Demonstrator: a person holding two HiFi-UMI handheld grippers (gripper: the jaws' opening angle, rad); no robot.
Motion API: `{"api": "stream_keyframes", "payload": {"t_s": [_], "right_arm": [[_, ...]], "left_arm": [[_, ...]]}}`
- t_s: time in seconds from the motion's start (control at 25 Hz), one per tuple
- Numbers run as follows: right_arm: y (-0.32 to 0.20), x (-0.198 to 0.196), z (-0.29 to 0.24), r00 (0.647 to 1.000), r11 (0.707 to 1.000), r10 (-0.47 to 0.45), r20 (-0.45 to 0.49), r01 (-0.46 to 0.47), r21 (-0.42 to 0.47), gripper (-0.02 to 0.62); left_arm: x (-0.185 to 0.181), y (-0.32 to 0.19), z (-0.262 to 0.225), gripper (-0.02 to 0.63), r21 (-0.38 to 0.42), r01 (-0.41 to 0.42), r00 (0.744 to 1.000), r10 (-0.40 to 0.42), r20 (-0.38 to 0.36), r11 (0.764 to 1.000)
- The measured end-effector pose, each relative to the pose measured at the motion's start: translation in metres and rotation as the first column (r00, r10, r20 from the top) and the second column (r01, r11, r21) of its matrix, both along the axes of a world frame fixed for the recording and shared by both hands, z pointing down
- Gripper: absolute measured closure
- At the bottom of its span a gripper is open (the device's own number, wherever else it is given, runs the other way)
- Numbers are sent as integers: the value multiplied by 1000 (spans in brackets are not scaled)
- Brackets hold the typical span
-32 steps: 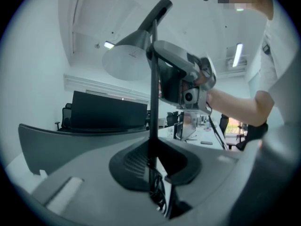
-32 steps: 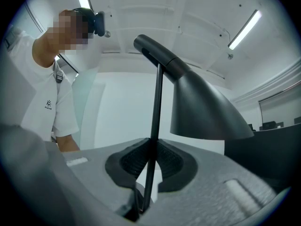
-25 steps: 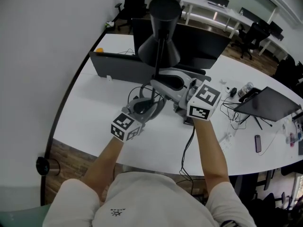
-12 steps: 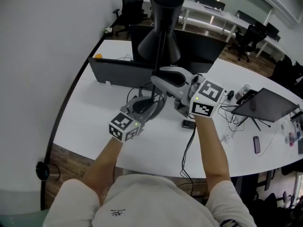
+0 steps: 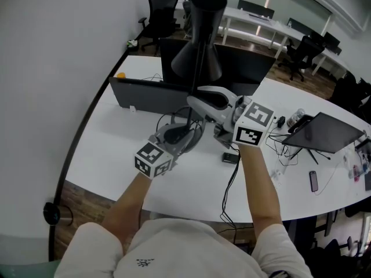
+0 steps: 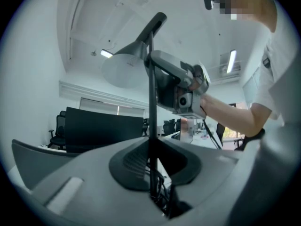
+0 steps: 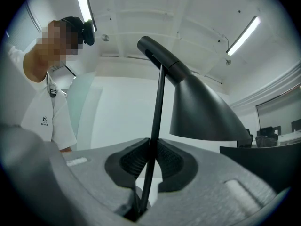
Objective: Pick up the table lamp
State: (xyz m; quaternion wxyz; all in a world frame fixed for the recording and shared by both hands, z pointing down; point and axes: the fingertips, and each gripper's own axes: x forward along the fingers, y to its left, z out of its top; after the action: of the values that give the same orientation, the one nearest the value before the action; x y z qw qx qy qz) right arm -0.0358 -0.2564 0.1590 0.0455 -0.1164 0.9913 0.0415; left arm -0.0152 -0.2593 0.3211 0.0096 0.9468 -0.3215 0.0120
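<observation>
A white curved bench fills an open office, with black chairs at the top of the frame and more white desks behind them. In the head view, the black table lamp stands upright at centre frame in front of a dark monitor. Its cone shade is above both hands, and its foot is hidden behind the grippers. The left gripper meets the thin stem low down. The right gripper reaches in from the right and takes the stem higher up, just under the shade. Loose cables trail across the bench below them, an open laptop sits at the right edge, and a phone lies near it. In the left gripper view, the ribbed pads are drawn narrow on the stem, which rises straight up the middle of the frame. The shade hangs at upper left, and the other gripper is clamped on the stem just beside it. In the right gripper view, the jaws are likewise drawn in and pinch the stem at lower centre. The stem leans slightly right as it climbs to the lamp's bent neck, with the dark shade filling the right of the frame. The person's white shirt shows at left.
</observation>
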Motion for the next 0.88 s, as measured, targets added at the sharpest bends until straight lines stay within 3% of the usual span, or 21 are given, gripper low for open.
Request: {"api": "stream_keyframes", "payload": {"t_s": [0.88], "right_arm": [[5,-3,11,1000,1000,-8,-18,8,-20,551]], "left_arm": [[-3,6,11,555,-18,-3,1000,3,12,1000]]}}
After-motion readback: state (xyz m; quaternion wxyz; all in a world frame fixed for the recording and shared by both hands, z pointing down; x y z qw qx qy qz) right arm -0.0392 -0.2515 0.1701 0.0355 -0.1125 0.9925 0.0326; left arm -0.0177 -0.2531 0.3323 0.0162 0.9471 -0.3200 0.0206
